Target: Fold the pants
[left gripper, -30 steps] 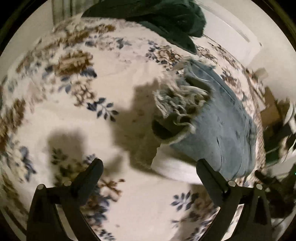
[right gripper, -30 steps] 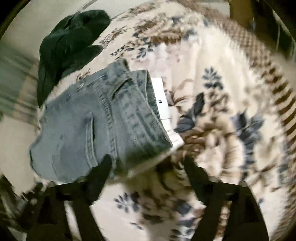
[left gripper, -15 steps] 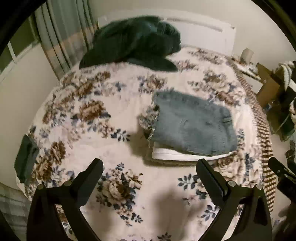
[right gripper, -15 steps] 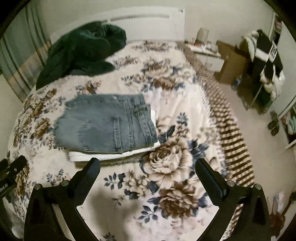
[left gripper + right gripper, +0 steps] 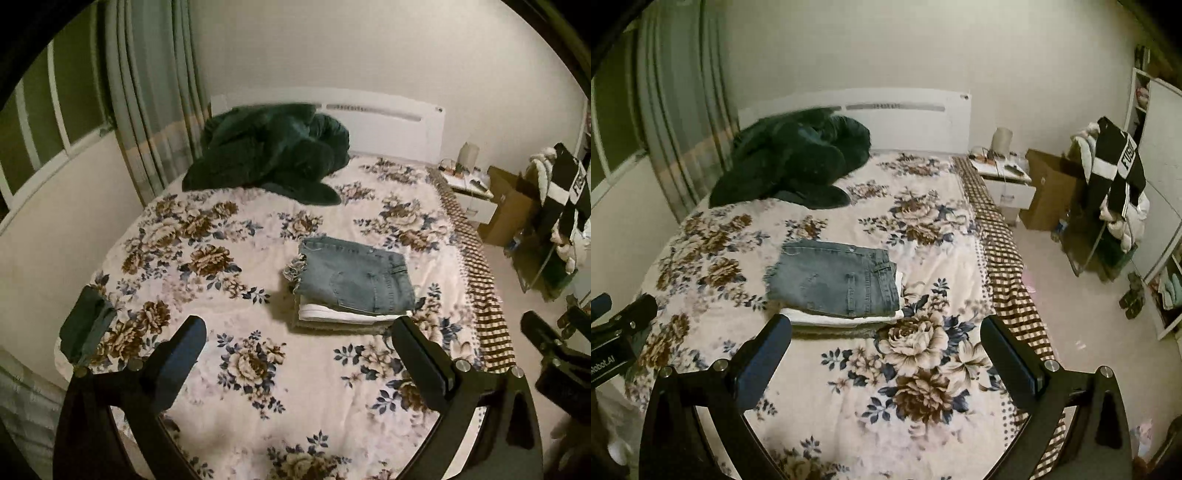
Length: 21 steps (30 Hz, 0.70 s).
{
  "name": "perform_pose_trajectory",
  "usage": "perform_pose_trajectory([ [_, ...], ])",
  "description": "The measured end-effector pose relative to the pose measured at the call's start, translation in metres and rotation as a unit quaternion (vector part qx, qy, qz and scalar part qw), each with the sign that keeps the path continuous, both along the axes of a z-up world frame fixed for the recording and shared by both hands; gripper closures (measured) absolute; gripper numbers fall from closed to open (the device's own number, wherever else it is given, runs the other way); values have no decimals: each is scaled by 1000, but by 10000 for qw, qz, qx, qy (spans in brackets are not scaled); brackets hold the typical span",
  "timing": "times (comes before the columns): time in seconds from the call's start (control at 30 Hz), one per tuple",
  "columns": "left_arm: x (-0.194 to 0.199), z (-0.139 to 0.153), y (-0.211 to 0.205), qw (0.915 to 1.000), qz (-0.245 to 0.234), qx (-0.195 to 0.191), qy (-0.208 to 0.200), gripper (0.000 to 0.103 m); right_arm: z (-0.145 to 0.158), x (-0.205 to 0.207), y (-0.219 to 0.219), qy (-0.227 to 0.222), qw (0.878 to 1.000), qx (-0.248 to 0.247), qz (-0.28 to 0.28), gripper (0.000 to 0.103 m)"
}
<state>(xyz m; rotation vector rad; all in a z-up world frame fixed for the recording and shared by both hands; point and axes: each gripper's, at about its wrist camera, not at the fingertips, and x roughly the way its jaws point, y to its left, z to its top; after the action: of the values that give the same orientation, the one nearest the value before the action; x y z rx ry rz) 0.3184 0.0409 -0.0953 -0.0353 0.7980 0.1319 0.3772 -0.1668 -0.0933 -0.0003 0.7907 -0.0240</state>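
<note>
The left gripper (image 5: 297, 334) hangs above the near part of the bed with its two fingers spread wide and nothing between them; the right gripper (image 5: 886, 332) does the same, equally spread and equally empty. Both are well apart from the cloth, looking down at it from over the foot of the bed (each gripper shows at the edge of the other's view).

Beyond the fingertips lies the floral bedspread (image 5: 240, 369), and on it, near the middle and a little toward the checked edge, the folded jeans (image 5: 354, 278) sit as a neat rectangle. They rest on top of a folded white garment (image 5: 351, 314), which itself seems to lie on another pale folded piece. The frayed hem of the jeans faces the window side; the waistband with its belt loop lies toward the bedside table (image 5: 1006, 184). Farther back, a dark green heap of bedding (image 5: 273, 155) lies against the white headboard (image 5: 388, 129).

The fold looks finished, by my reading. Denim of this kind is fairly heavy and stiffish for cloth, so the packet should keep its shape, yet the layers will slide or flop open if lifted by one corner. Should it need moving, I would pinch through all layers at the two short ends, at the waistband side and the frayed side, together. The plush spread beneath is soft and gives little support.
</note>
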Motion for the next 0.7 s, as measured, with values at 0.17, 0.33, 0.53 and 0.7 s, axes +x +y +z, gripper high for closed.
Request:
perform_pose_trajectory([
  [0.17,-44,28,-10,9998,16,7,-203,0,29,-53,-13,-118,9998,125,120,0],
  [0.33,-76,48,-12,9992,39,-28,-409,0,54,-94,-24,-309,9993,106,155,0],
  [0.53,-92,52,-10,9992,-50,-46,-392,0,75,-133,-19,-442,9990,-5,85,0],
  [0.7,-104,53,-10,9990,-95,87,-434,0,81,-148,-10,-463,9989,-19,58,0],
])
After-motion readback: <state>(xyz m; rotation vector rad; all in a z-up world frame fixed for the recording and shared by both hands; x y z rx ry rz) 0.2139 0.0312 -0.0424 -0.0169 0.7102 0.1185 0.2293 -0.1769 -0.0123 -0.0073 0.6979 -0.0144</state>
